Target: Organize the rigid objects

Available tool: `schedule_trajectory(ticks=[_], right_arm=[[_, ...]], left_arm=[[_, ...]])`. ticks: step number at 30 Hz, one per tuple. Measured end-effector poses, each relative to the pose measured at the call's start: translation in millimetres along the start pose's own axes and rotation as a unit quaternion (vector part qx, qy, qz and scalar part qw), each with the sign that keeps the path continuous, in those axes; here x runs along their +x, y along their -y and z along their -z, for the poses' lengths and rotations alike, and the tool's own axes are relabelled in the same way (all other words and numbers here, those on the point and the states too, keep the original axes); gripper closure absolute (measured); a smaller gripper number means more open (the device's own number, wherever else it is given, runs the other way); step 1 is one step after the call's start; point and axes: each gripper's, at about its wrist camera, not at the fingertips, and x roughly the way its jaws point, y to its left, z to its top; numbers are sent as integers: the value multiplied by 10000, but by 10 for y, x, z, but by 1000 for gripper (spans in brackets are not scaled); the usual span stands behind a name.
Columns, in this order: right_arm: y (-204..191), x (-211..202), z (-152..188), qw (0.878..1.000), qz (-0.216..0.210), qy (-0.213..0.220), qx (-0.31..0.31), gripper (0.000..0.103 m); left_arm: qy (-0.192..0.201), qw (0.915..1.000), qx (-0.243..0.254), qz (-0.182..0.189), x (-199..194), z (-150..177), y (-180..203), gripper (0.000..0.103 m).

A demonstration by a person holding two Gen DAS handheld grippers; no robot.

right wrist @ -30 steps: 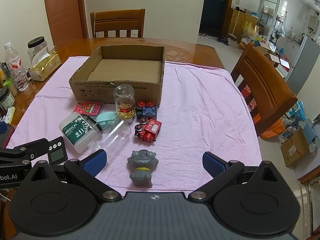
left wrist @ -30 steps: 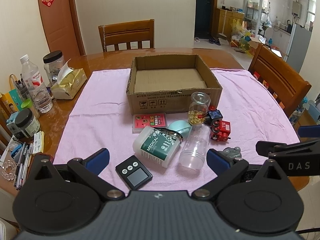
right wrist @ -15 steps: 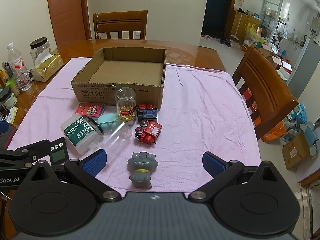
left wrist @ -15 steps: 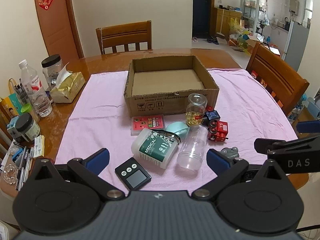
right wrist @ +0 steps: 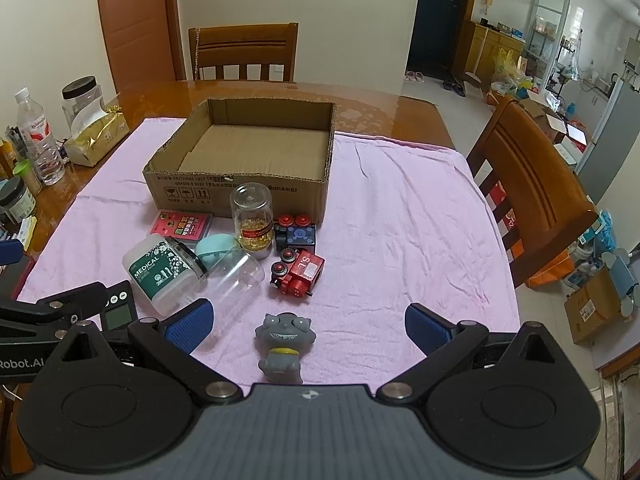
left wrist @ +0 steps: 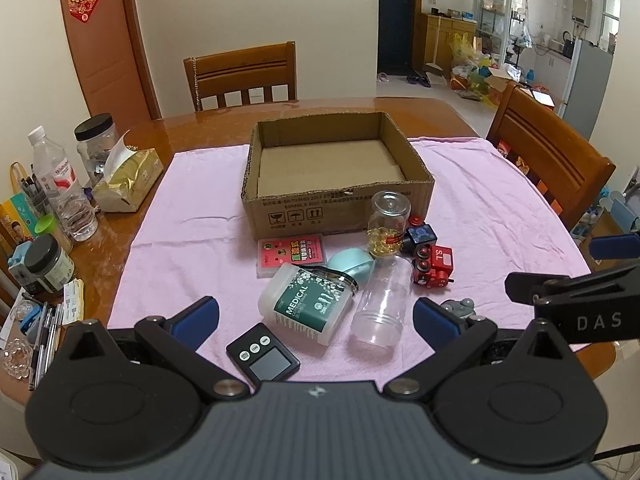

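Cardboard box (left wrist: 336, 200) sits empty; clutter in front untouched. Both views have drawn back and risen slightly over the last second. Left gripper (left wrist: 316, 316) and right gripper (right wrist: 306, 322) hang apart, holding nothing; no pick begun yet.

A: What do the two tools look like?

B: The left gripper (left wrist: 316, 318) has a matte black ribbed body, two round black discs, angled black arms with silver screws, and blue textured fingertips (left wrist: 198, 316).

A: And the other?

B: The right gripper (right wrist: 308, 326) is built the same. Seen from the left camera, its side reads "DAS" in white; the left one's side reads "Robot.AI".
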Motion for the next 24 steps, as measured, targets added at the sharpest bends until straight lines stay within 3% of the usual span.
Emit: schedule_trajectory(ticks=[14, 24], right_arm=[[-3, 102, 16, 9999, -78, 88, 64, 0], [39, 482, 338, 9992, -345, -30, 189, 0]], left_arm=[[86, 9997, 138, 201, 136, 26, -58, 1], [-24, 9983, 137, 562, 435, 246, -239, 1]])
